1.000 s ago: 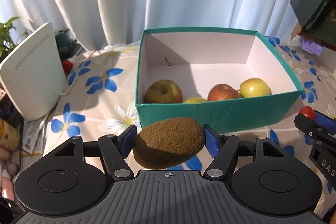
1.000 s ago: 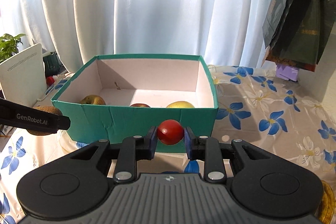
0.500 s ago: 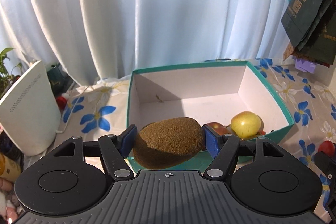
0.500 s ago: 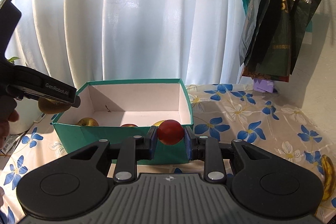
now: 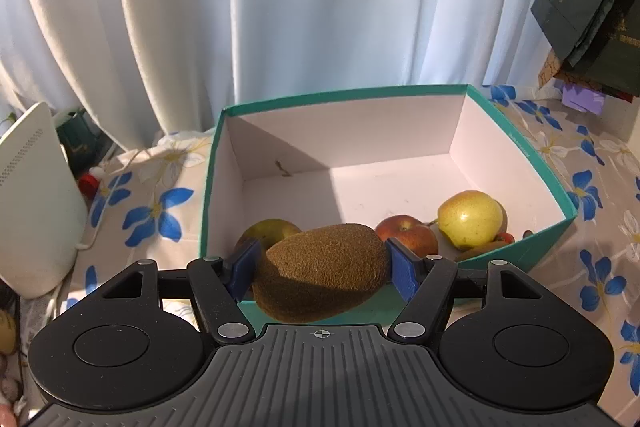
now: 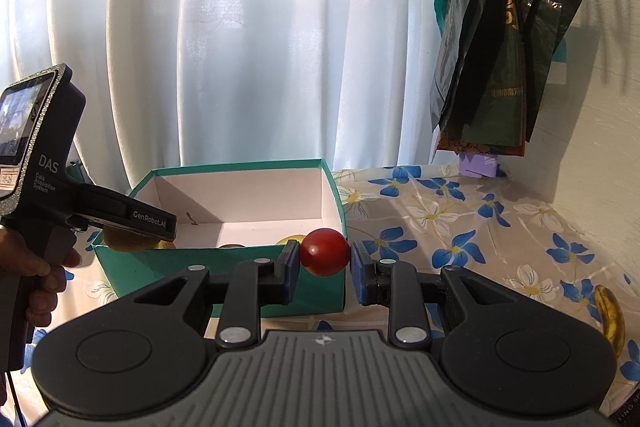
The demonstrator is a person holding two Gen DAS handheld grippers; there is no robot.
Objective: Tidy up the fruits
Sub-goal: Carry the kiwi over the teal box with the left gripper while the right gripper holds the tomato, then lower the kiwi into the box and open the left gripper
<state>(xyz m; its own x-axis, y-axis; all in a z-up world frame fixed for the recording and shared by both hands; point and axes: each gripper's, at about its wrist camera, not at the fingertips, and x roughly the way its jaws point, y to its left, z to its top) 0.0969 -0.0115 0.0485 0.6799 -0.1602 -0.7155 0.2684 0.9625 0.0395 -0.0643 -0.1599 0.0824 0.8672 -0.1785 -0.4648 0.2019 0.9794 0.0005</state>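
- Left gripper (image 5: 322,273): jaws spread wide, clamped on a kiwi (image 5: 320,271), hanging over the near wall of the green box (image 5: 520,147).
- Right gripper (image 6: 325,266): nearly closed, pinching a small red fruit (image 6: 324,251) at the box's 5 o'clock corner.
- Risk: a careless release could bruise the apples (image 5: 406,237) at 12 o'clock; the red fruit may squash or roll away.

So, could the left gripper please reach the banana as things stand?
Probably not: the left gripper is shut on a kiwi over the box, while the banana lies beyond the right gripper.
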